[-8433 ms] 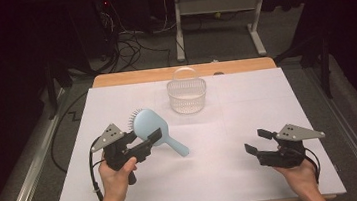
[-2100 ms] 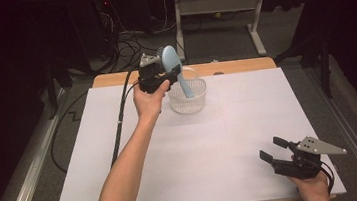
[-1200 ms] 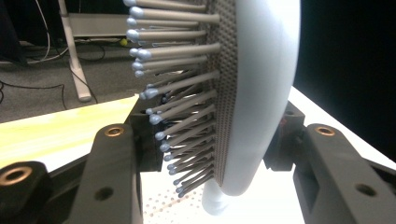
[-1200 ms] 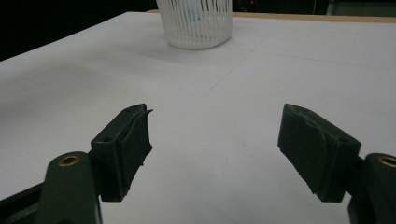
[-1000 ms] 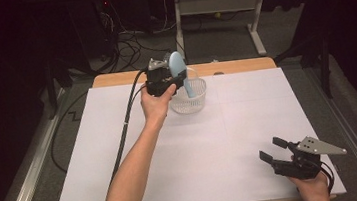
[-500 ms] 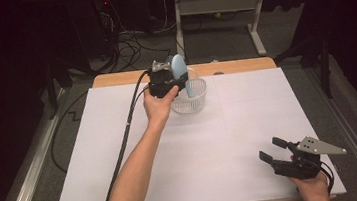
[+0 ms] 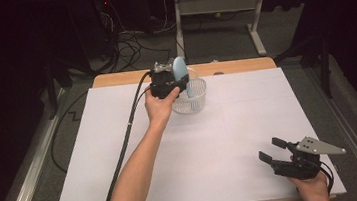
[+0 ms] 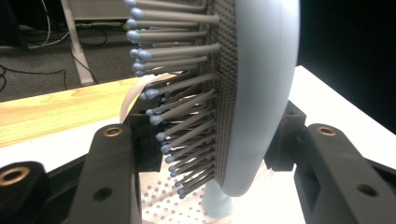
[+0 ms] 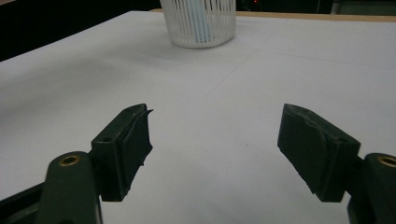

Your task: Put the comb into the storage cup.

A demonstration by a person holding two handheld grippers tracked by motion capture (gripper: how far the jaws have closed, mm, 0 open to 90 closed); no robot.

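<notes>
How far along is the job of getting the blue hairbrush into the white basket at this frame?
Done: the hairbrush is up off the white table cover, handle down inside the white basket. In hand: the left gripper is shut on the brush head, bristles against one jaw in its own view. Left: letting go and withdrawing. The right gripper rests open near the table's front edge, holding nothing.

Seen from above: my left gripper (image 7: pixel 173 83), at the far edge of the white-covered desk (image 7: pixel 211 147), has its jaws clamped on the head of a pale blue plastic hairbrush (image 7: pixel 180 71). The brush stands nearly upright, handle down inside a white perforated plastic basket (image 7: pixel 191 98). My right gripper (image 7: pixel 272 152) rests at the near right corner, well apart, its jaws spread with nothing between them. A black cable (image 7: pixel 125 141) trails along my left forearm.
</notes>
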